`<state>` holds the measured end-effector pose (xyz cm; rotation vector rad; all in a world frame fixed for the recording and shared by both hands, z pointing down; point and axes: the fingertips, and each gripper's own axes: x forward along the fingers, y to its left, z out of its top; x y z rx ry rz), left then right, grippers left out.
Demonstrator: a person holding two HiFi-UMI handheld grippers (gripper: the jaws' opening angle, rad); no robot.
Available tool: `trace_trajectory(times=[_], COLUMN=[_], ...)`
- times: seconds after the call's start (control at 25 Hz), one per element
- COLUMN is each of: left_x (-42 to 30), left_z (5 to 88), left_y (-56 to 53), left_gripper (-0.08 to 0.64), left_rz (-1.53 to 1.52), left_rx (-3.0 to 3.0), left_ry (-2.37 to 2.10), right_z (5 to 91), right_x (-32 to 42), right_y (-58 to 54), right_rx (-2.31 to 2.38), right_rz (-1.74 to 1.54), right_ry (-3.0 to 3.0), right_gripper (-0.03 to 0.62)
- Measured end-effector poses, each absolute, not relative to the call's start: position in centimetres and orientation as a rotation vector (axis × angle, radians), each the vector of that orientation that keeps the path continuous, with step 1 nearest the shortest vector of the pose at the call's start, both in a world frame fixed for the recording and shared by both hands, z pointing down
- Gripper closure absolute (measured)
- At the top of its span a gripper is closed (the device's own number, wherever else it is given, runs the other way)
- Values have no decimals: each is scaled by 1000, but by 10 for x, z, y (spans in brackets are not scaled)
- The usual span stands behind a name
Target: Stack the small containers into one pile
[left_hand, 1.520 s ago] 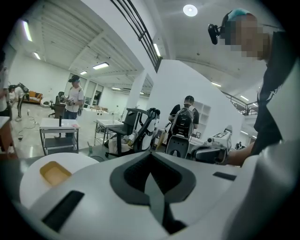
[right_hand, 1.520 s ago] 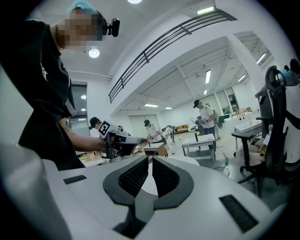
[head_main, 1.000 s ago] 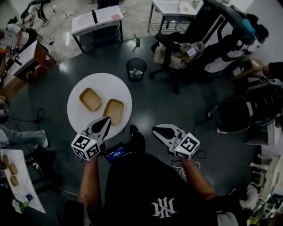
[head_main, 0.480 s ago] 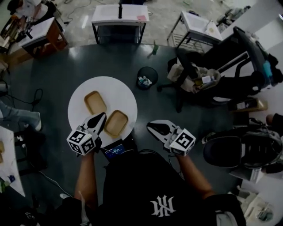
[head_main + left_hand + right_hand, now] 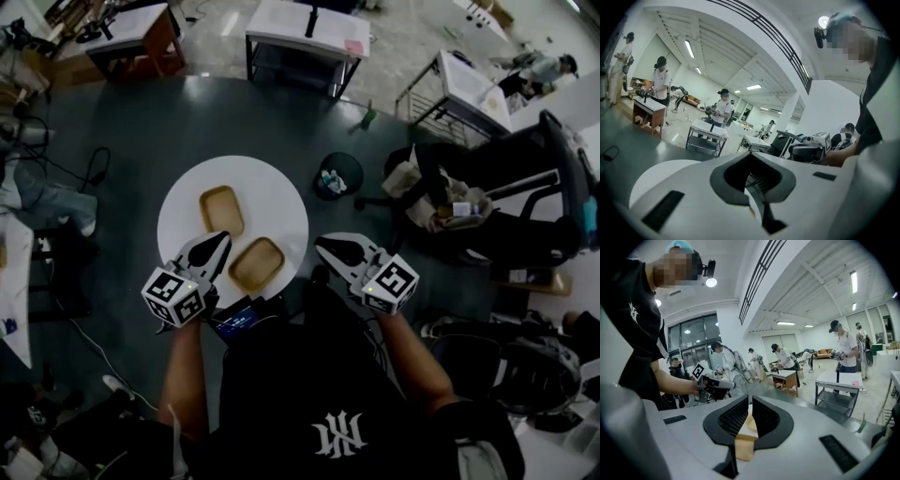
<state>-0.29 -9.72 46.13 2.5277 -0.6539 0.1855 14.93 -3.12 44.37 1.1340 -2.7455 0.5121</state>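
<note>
In the head view, a round white table (image 5: 272,202) stands on dark floor. It carries two shallow tan containers, unstacked and apart from each other. The farther container (image 5: 221,210) lies toward 11 o'clock from the table's middle. The nearer container (image 5: 257,263) lies toward 5 o'clock, close to the rim.

The left gripper (image 5: 220,241) reaches over the rim at about 7 o'clock and points toward 1 o'clock. Its tip is just beside the nearer container's left edge, and we cannot tell whether they touch. The right gripper (image 5: 322,246) hangs just off the table at about 4 o'clock, pointing toward 10 o'clock, near that same container but clear of it. A black waste bin (image 5: 339,174) sits on the floor at 2 o'clock from the table.

In the left gripper view, we see the left gripper (image 5: 751,174) with its dark jaws pressed together and nothing between them. Beyond it are worktables and people.

In the right gripper view, the right gripper (image 5: 749,402) has its ribbed jaws a narrow slot apart, gripping nothing. Through the slot we see white tabletop and tan container surface (image 5: 745,446). The other gripper, held in a hand, shows at 10 o'clock.
</note>
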Motion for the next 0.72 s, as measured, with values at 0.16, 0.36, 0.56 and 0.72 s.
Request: trace_trajectory(times=[0.16,0.36,0.56,0.72], left_x=[-8,-21,-37,-50], left_z=[460,456,451,456], left_y=[-107,-121,-128,-126], left_gripper=[557,557,557,557], left_rz=[180,163,95,36], left_rx=[2494,2413,2307,2212], left_ry=[-768,-996,-1192,-1296], right_z=[448,459,464,464], right_x=[151,141,126,109], right_y=[-57,-93,-127,-148], right_rx=[1006,714,457,322], right_rz=[532,538,514,472], right_ry=[-2779,-2847,-2867,-2869], right_gripper=[543,543,543,542])
